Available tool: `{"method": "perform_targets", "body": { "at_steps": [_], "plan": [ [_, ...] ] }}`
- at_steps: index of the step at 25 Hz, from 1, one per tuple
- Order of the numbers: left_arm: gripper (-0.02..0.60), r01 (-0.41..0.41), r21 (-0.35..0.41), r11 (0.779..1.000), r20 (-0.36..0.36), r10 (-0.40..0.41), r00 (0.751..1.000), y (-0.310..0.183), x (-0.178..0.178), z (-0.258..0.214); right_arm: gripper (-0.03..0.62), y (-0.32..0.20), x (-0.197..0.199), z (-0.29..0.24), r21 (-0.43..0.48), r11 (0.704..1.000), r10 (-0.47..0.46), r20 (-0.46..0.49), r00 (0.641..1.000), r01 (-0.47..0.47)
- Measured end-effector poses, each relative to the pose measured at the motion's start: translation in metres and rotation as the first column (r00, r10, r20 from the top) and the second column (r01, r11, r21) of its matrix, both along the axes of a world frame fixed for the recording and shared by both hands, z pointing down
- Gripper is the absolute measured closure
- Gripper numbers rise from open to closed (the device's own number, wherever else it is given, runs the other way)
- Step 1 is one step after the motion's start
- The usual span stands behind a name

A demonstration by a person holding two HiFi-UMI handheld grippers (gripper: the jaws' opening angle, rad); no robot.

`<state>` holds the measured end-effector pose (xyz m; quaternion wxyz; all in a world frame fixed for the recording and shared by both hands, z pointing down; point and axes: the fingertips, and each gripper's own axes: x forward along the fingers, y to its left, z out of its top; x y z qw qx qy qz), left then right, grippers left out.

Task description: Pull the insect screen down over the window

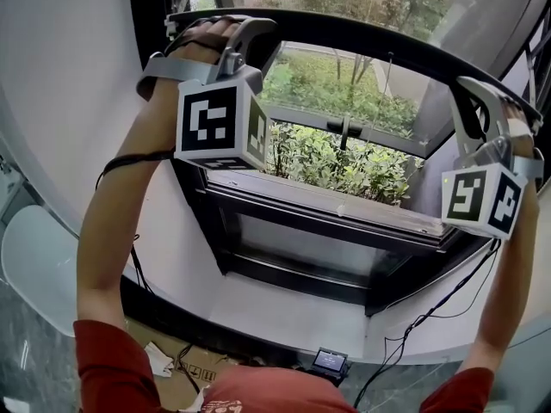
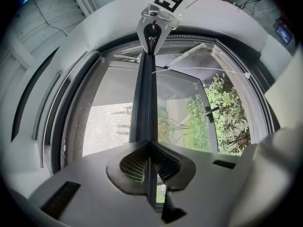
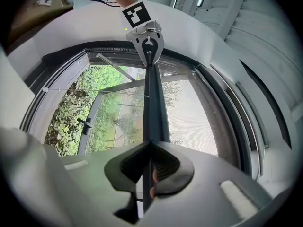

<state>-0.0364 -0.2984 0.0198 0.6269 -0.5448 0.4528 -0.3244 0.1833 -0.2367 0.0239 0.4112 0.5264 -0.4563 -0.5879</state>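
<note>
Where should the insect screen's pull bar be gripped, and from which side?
Grip the pull bar near both ends, from the room side, fingers pinching its thin edge. It is long, slim and spans the window; spaced grips should keep it level. Left gripper and right gripper hold it so.

**Clearance at the window.** The screen bar (image 1: 362, 37) spans the opening from side to side. The left gripper (image 2: 150, 155) and right gripper (image 3: 150, 167) are clamped on it near its two ends. Mesh (image 2: 109, 126) closes the opening on one side of the bar; the other side is open air. The outward-swung sash (image 1: 387, 138) and its handle (image 1: 344, 127) stand beyond. The window frame (image 1: 194, 196) bounds the sides. A cable (image 1: 422, 321) and a small device (image 1: 330, 361) lie on the sill (image 1: 293, 317).
</note>
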Motion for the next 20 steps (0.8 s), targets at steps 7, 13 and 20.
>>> {"method": "perform_targets", "body": {
  "at_steps": [7, 13, 20],
  "plan": [
    [0.554, -0.011, -0.017, 1.000, -0.003, 0.011, 1.000, 0.002, -0.002, 0.017, 0.563, 0.002, -0.002, 0.019, -0.028, 1.000, -0.001, 0.010, 1.000, 0.002],
    [0.554, -0.013, -0.033, 0.999, -0.002, 0.013, 1.000, 0.001, -0.003, 0.032, 0.565, 0.002, -0.003, 0.033, -0.045, 0.999, 0.001, 0.019, 1.000, 0.000],
    [0.555, -0.020, -0.066, 0.998, 0.008, 0.021, 1.000, 0.002, -0.003, 0.059, 0.565, 0.002, -0.002, 0.059, -0.080, 0.997, -0.002, 0.028, 1.000, 0.004]
  ]
}}
